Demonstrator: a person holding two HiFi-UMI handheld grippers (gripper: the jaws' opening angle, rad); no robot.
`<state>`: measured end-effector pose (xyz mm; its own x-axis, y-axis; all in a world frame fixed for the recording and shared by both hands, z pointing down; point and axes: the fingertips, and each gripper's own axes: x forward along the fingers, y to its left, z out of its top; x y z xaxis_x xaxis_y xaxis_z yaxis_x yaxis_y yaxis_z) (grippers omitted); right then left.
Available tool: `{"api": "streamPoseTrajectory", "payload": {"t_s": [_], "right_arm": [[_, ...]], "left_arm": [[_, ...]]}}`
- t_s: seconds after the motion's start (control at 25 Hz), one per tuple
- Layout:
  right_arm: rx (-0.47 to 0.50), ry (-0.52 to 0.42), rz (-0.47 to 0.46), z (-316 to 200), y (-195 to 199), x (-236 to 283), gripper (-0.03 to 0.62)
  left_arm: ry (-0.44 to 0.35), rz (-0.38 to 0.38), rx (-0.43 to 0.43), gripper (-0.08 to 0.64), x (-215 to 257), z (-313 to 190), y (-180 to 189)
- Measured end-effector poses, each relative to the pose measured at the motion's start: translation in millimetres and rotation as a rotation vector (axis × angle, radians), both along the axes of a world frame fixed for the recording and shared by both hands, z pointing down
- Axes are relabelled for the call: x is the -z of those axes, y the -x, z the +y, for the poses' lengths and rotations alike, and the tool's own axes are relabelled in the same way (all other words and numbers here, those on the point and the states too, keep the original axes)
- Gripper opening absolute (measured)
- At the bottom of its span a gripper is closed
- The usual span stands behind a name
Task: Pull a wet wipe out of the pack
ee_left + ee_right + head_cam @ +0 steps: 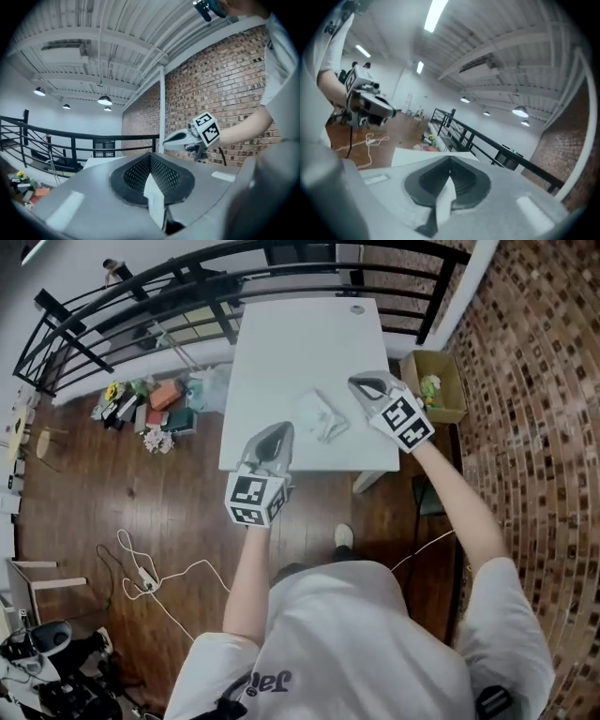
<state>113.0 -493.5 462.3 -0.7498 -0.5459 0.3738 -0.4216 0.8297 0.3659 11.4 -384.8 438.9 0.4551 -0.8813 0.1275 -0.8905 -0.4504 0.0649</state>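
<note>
Currently on desk (300,343): wet wipe pack (322,415), lying flat on the near half, pale, rumpled along its near edge; between the two claws in the head view, touched by neither.
Wet wipe: not told apart from the pack in the head view; pale crumpled patch at the pack's near right corner, loose or attached not decidable.
Left claw (280,431): jaws closed together; held above the desk's near edge, left of the pack and clear of it; thin white sliver at the seam in the left gripper view, wipe or claw part not decidable.
Right claw (357,383): jaws closed together; held over the desk, right of the pack and apart from it; similar white sliver at the seam in the right gripper view, likewise unidentified.
Marker cubes: one per claw, black-and-white squares, at the hand end.
Desk surface: white, rectangular; small round fitting (356,308) near the far edge.
Cardboard box (441,381): open, just beside the desk's right side; something green inside.
Floor (94,502): dark wood; coloured clutter (150,404) left of the desk; white power strip (145,579) with cable nearer the person.
Railing (141,306): black, beyond the desk.
Brick wall (534,381): at right.
Person: pale T-shirt, bare forearms reaching to both claws.
</note>
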Motion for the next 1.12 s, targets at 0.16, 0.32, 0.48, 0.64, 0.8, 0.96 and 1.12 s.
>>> {"api": "streamPoseTrajectory", "payload": {"t_s": [0.16,0.32,0.48,0.64,0.8,0.96,1.12], "right_arm": [[-0.176,0.109,-0.346,103.6,8.6,12.3,-0.008],[-0.315,0.184,-0.502,201.1,43.6,9.2,-0.008],[-0.381,0.182,-0.512,277.6,81.4,14.9,-0.008],[-0.406,0.156,-0.461,324.3,97.9,30.3,-0.008],[-0.389,0.119,-0.424,354.4,101.3,45.2,-0.008],[-0.363,0.103,-0.432,362.9,110.8,57.6,-0.008],[-0.362,0.105,-0.472,367.1,116.8,70.2,-0.008]], "left_arm": [[-0.04,0.042,0.015,0.015,3.5,59.6,29.4],[-0.05,0.102,0.022,0.015,8.2,123.4,65.6],[-0.064,0.136,0.016,0.015,20.2,183.1,97.1],[-0.065,0.159,0.019,0.015,26.8,218.7,110.7],[-0.1,0.144,0.031,0.015,39.4,241.6,106.0],[-0.133,0.107,0.043,0.015,58.6,246.5,106.6],[-0.151,0.048,0.033,0.017,64.3,255.9,104.2]]}}
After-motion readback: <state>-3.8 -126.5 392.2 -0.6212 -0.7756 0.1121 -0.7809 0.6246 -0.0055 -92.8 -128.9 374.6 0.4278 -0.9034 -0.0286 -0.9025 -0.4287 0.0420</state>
